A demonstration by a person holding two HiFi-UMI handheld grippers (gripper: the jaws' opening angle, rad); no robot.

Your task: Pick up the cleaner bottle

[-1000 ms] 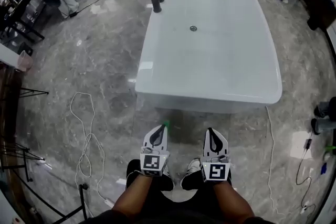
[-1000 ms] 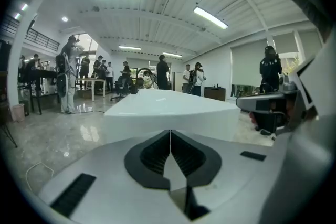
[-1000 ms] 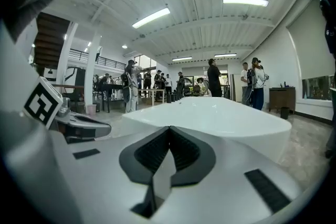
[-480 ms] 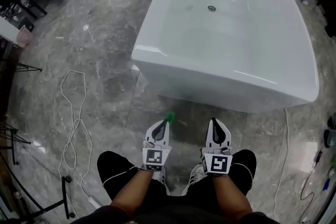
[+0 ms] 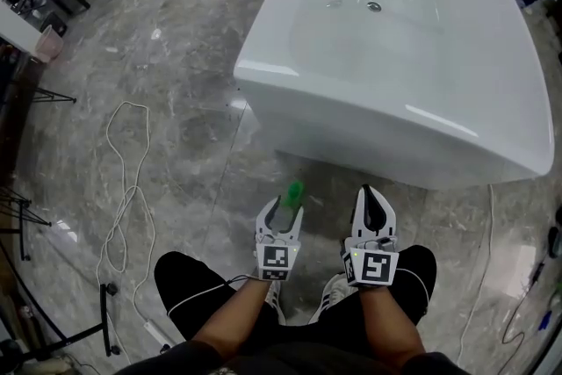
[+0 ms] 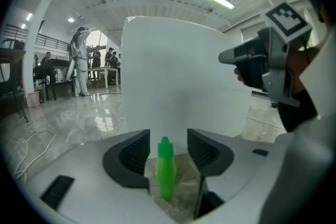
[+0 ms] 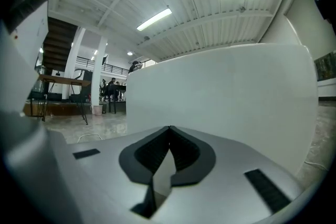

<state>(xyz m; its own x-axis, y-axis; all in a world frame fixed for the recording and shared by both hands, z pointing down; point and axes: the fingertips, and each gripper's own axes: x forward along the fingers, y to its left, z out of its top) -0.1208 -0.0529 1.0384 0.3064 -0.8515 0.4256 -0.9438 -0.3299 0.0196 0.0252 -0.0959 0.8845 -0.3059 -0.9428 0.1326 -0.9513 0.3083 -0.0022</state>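
Green plastic from base to cap: in the head view, the cleaner bottle is small and slim. It stands on the grey marble floor right at the tips of your left claw, close to the foot of the white bathtub. Your right claw sits just beside the left one and well clear of the bottle. Each claw carries a cube of black-and-white square markers, which is pattern only.

In the left gripper view, the cleaner bottle stands upright between the dark ribbed pads of your left claw. It has a lime body that narrows to a deeper green pointed cap. Any print on it is too small to read. The jaws have just been opening and stand apart, with a gap on either side of the bottle, so neither pad presses on it. The bathtub wall rises just behind, and your right claw hangs off to the right.

In the right gripper view, your right claw has its jaws closed tip to tip with nothing between them, facing the white bathtub wall
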